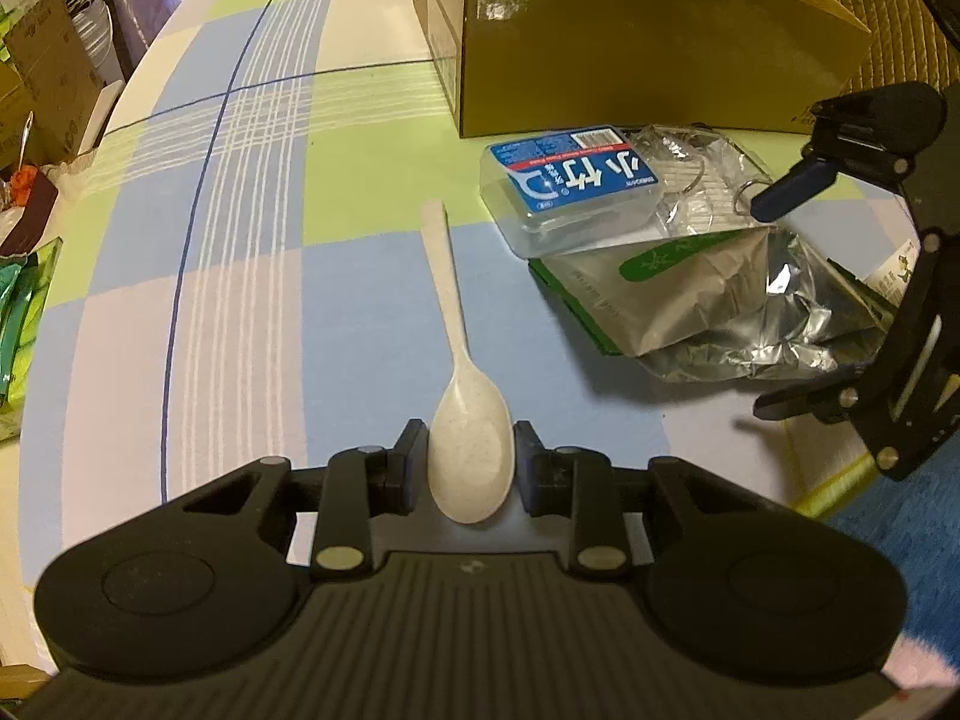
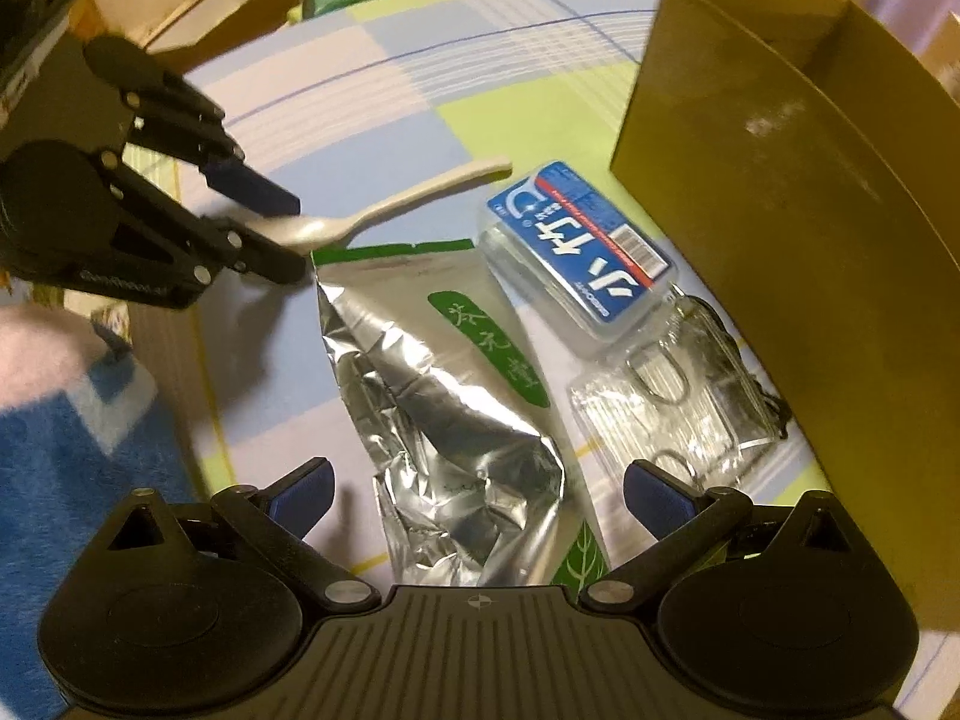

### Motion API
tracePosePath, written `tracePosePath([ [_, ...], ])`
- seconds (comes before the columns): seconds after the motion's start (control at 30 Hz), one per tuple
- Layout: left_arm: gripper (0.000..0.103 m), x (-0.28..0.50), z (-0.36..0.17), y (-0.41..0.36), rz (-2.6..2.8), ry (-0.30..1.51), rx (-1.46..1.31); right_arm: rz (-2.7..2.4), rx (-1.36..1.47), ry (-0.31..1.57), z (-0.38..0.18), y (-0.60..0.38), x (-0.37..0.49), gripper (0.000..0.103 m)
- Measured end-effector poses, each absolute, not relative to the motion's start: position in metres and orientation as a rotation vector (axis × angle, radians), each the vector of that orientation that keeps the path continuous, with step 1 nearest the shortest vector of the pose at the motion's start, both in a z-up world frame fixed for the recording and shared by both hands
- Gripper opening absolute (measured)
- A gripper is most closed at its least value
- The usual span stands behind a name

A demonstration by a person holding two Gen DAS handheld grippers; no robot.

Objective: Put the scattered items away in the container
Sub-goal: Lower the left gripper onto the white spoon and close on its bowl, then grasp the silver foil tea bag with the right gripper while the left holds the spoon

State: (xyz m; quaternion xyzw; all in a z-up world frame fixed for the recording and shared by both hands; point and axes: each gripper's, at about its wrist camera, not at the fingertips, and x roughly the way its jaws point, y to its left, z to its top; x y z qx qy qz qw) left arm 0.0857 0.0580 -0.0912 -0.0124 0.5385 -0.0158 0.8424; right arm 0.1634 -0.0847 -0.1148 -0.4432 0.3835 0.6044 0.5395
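A beige plastic spoon (image 1: 462, 384) lies on the checked tablecloth, handle pointing away. My left gripper (image 1: 471, 461) has its fingers close on both sides of the spoon's bowl; contact cannot be told. It shows in the right wrist view (image 2: 282, 234) around the spoon (image 2: 384, 207). My right gripper (image 2: 477, 501) is open and empty above a silver and green foil pouch (image 2: 456, 420). A clear box with a blue label (image 2: 582, 246), a clear plastic bag with metal rings (image 2: 678, 408) and the brown cardboard box (image 2: 780, 192) lie to the right.
The cardboard box (image 1: 630, 42) stands at the back of the table with the blue-label box (image 1: 570, 186) and pouch (image 1: 708, 294) before it. Cardboard boxes and green packets (image 1: 24, 312) sit off the table's left edge. A blue rug (image 2: 72, 456) lies below.
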Motion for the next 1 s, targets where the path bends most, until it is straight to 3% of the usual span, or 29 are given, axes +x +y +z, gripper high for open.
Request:
tracePosePath([
  [0.13, 0.026, 0.085, -0.091, 0.060, -0.028, 1.138, -0.055, 1.439, -1.093, 0.906, -0.124, -0.077, 0.162, 0.100],
  [0.27, 0.027, 0.085, -0.090, 0.063, -0.030, 1.141, -0.093, 1.435, -1.108, 0.924, -0.133, -0.073, 0.162, 0.088],
  [0.33, 0.029, 0.086, -0.090, 0.063, -0.032, 1.141, -0.099, 1.443, -1.095, 0.930, -0.135, -0.073, 0.163, 0.087],
  [0.47, 0.044, 0.087, -0.091, 0.063, -0.026, 1.143, -0.124, 1.445, -1.076, 0.933, -0.135, -0.074, 0.164, 0.083],
  [0.7, 0.041, 0.088, -0.092, 0.061, -0.006, 1.153, -0.126, 1.439, -1.054, 0.935, -0.132, -0.073, 0.168, 0.067],
  [0.8, 0.028, 0.087, -0.091, 0.059, 0.002, 1.156, -0.113, 1.431, -1.035, 0.930, -0.129, -0.074, 0.169, 0.061],
  [1.0, 0.028, 0.083, -0.091, 0.059, -0.011, 1.151, -0.095, 1.422, -1.015, 0.935, -0.124, -0.076, 0.170, 0.059],
])
